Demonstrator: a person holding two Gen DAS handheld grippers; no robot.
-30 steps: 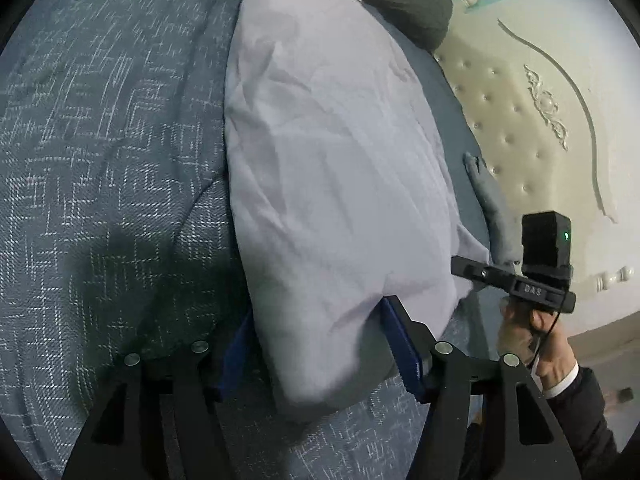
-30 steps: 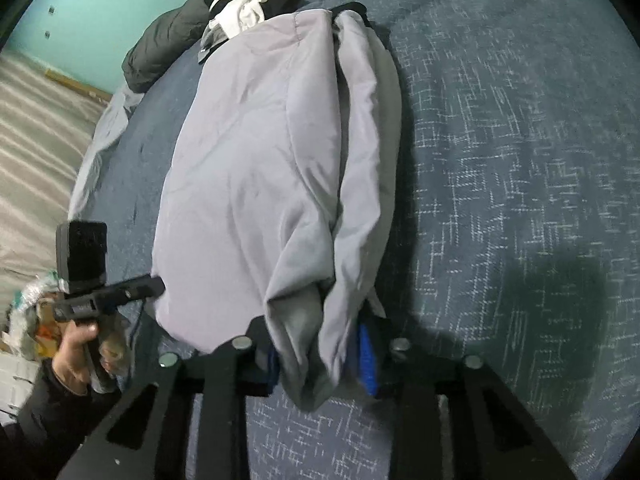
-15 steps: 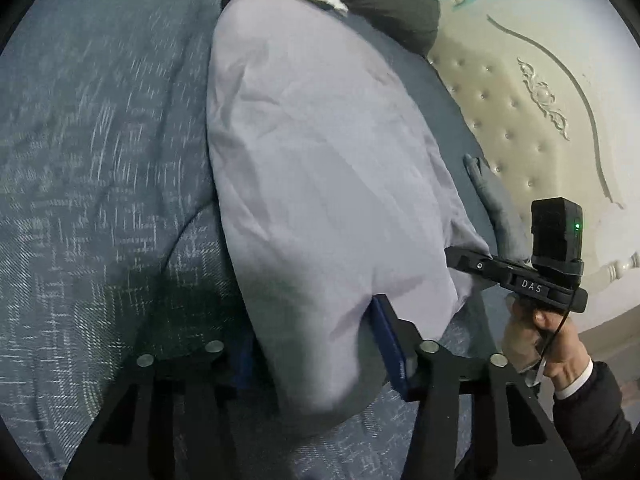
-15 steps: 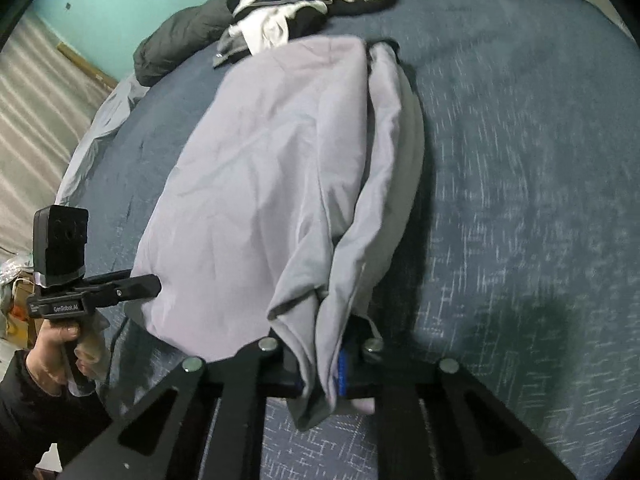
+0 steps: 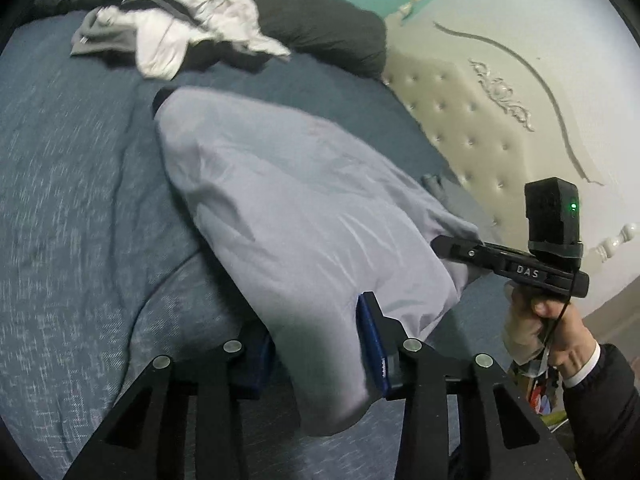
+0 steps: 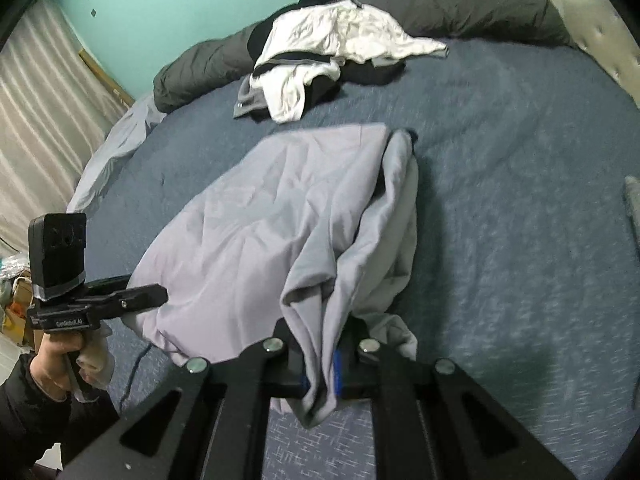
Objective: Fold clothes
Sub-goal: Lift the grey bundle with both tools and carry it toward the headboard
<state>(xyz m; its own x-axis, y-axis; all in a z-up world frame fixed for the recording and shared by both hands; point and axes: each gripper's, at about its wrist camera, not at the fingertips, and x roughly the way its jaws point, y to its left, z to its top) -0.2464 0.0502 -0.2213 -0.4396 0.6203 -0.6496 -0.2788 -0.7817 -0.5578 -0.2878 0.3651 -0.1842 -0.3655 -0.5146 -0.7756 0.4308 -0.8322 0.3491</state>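
We have the near hem of the lilac garment (image 5: 304, 216) pinched at both corners and raised off the blue bedspread (image 5: 80, 208): the left gripper (image 5: 316, 344) is closing its jaws on a thick bunch of cloth at lower centre of its view, and the right gripper (image 6: 320, 364) is pressed tight on a narrow gathered fold. The far end lies on the bed mid-frame, so we judge the fold only begun. A white-and-black heap (image 6: 332, 56) at upper centre waits unfolded.
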